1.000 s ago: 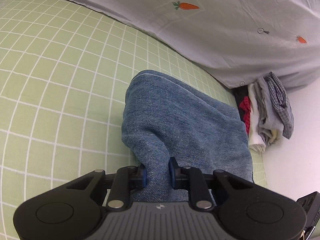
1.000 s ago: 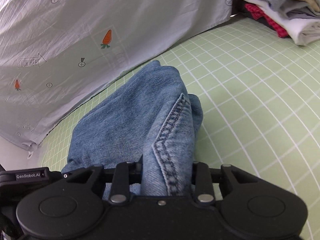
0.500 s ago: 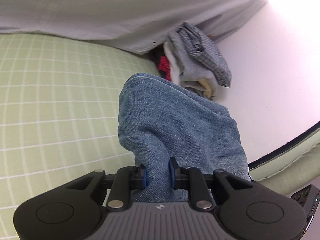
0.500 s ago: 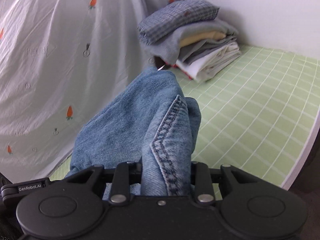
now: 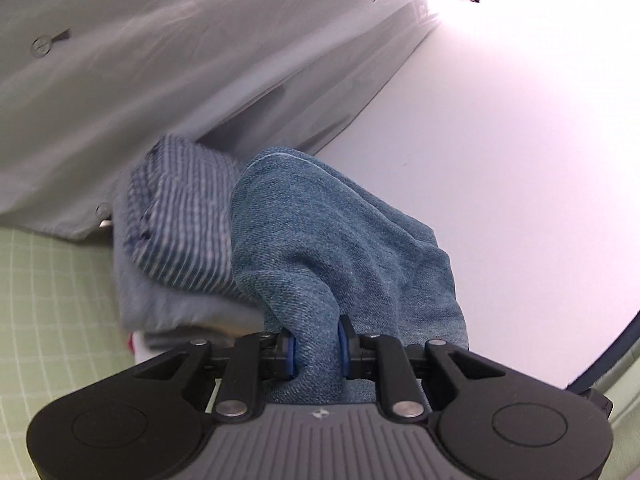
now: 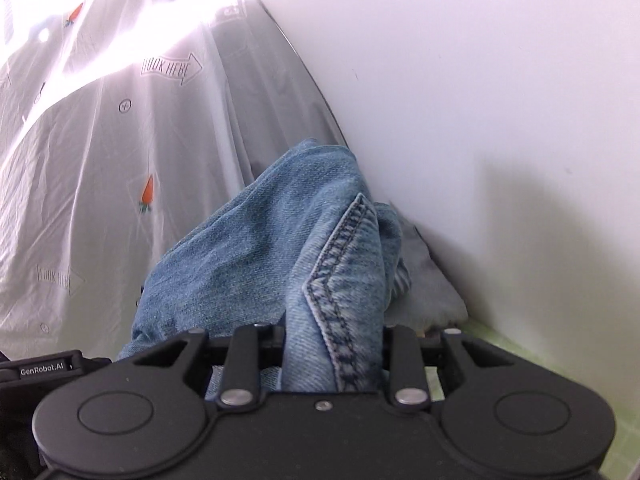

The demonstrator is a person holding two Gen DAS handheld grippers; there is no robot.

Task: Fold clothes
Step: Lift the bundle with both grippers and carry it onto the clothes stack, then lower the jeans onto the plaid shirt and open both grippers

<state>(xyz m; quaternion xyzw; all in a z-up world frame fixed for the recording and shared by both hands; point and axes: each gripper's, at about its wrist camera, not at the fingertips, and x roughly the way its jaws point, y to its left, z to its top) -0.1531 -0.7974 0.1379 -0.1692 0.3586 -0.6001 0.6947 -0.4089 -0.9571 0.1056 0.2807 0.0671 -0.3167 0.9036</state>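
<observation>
Folded blue jeans (image 5: 320,240) hang between both grippers, lifted off the bed. My left gripper (image 5: 317,350) is shut on a bunched fold of the denim, its blue pads pressing both sides. My right gripper (image 6: 332,356) is shut on a thicker fold with a stitched seam (image 6: 340,280). Just beyond the jeans in the left wrist view lies a stack of folded clothes (image 5: 180,232), with a blue striped piece on top and grey ones below. In the right wrist view only a grey edge of that stack (image 6: 432,288) shows past the denim.
A white wall (image 5: 500,160) stands close behind the stack. A pale sheet with carrot prints (image 6: 100,160) hangs to the left. The green checked bed cover (image 5: 48,320) shows at the lower left and as a strip (image 6: 492,336) at the lower right.
Both grippers have carried the jeans up off the green cover and across to the stack of clothes in the corner. The stack, first far off, now lies directly ahead. Both grips held.
</observation>
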